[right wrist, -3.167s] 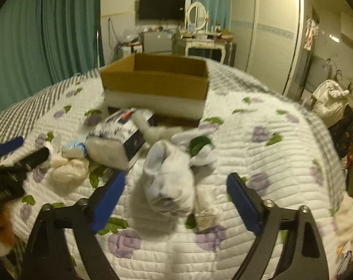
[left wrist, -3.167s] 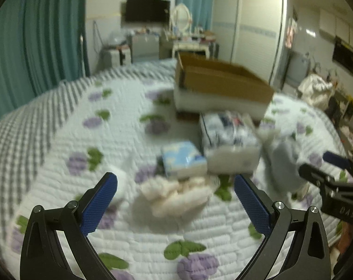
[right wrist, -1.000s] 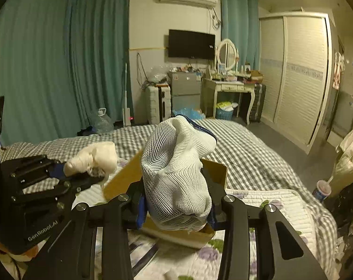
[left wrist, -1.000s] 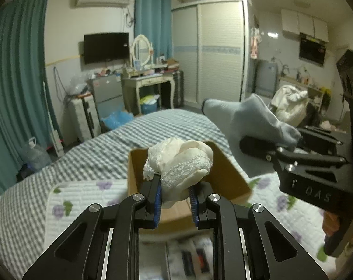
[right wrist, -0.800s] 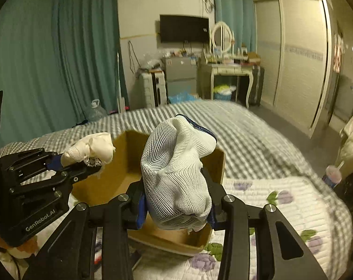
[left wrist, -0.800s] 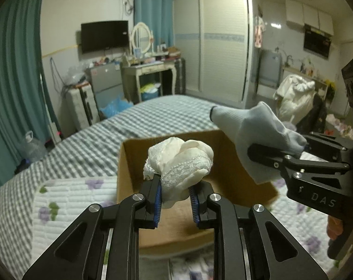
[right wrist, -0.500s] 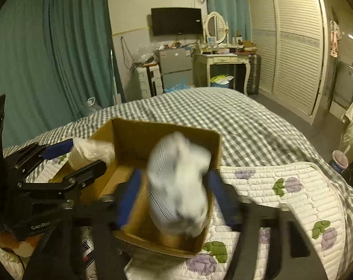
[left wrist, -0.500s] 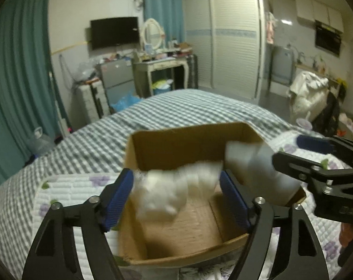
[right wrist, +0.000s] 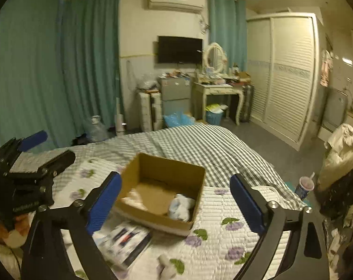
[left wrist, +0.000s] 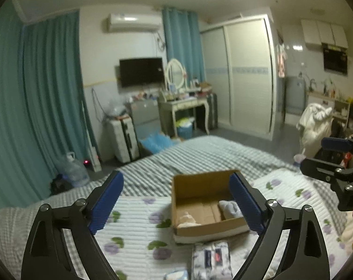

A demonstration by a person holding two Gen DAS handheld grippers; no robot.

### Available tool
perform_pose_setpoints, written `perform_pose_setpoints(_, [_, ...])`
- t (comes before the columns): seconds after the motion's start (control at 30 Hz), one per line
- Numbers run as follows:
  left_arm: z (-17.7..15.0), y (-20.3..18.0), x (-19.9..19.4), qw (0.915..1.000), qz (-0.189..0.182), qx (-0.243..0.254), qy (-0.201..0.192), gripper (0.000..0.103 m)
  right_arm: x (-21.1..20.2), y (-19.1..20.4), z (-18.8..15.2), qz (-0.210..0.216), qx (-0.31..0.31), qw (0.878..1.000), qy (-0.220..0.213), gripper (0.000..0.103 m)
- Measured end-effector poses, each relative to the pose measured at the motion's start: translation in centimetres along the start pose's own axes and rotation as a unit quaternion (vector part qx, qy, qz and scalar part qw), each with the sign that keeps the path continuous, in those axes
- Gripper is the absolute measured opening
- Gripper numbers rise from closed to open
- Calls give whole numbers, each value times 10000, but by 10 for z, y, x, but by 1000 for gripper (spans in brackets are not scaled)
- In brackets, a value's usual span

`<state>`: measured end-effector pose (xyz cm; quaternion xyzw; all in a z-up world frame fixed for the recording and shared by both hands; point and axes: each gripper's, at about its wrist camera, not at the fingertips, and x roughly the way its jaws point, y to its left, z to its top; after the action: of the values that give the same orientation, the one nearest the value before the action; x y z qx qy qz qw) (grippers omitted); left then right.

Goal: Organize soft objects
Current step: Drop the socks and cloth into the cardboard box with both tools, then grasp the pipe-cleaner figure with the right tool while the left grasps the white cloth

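Both the left gripper [left wrist: 176,203] and right gripper [right wrist: 176,205] hang spread and empty above the open brown cardboard box [right wrist: 161,192] holding a cream lace bundle [right wrist: 134,199] and a white mesh sock [right wrist: 181,206], so reaching low for leftover packets could snag the box's rim and tip it.

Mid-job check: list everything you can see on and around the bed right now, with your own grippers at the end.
cardboard box: one, brown, open, on the quilt mid-bed
cream lacy cloth: one, off-white, inside the box, left side
white sock bundle: one, white-grey, inside the box, right side
printed pack: one, white with dark print, on the quilt in front of the box
tissue pack: one, light blue, at the near edge of the quilt
small white item: one, on the quilt near the camera, too blurred to identify
quilt: one, white with purple flowers, over a grey-checked bedspread
left gripper: blue pads, open, empty
right gripper: blue pads, open, empty
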<state>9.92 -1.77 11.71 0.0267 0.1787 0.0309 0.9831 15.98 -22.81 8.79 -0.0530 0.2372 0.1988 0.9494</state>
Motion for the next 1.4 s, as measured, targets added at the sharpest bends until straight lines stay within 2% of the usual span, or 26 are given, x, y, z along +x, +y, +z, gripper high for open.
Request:
perform_pose_setpoints(0.17, [-8,12,-44,9998,139,-56,86,94,-59,16,-7,73,-330,9994,-29,97])
perform_pose_setpoints(0.33, [-47,17,-50,9984,325,-200,418,94,-72,19,-44,44,-567,9982,211,97])
perform_pose_setpoints(0.53, [-104,-3,-36,9938,459,-453,904,94,-24,8,-111,132,-844,9911,1025,97])
perform_pose_setpoints(0.57, [-116,-11,-23,9897,623,-527,1177,94,-11,4,-123,167,-893,9884,1217,97])
perform_pose_setpoints(0.73, [-152,-42,-4,9841,758,-627,1479,94,39,-13,-183,424,-1052,9738,1973,97])
perform_pose_setpoints(0.8, [-166,-60,10,9819,700,-697,1615,94,51,-21,-202,485,-1154,9678,2182,96])
perform_pose_setpoints(0.93, [-191,-86,32,9761,639,-788,1924,94,79,-40,-234,685,-1135,9540,2690,80])
perform_pose_setpoints(0.97, [-195,-92,36,9749,631,-788,1985,94,85,-44,-240,711,-1108,9525,2747,79])
perform_pose_setpoints(1.03, [-208,-105,46,9719,598,-782,2137,94,92,-51,-247,838,-1008,9500,2835,66])
perform_pose_setpoints(1.07, [-212,-110,50,9706,588,-781,2200,94,95,-53,-250,919,-970,9483,2878,64])
perform_pose_setpoints(1.2, [-222,-128,60,9673,562,-754,2355,94,102,-57,-257,1143,-880,9463,2893,55])
perform_pose_setpoints(1.33, [-229,-145,61,9666,486,-682,2424,93,95,-62,-256,1197,-813,9503,2756,44])
perform_pose_setpoints(1.4, [-231,-153,58,9679,439,-616,2397,92,89,-67,-254,1209,-744,9531,2674,42])
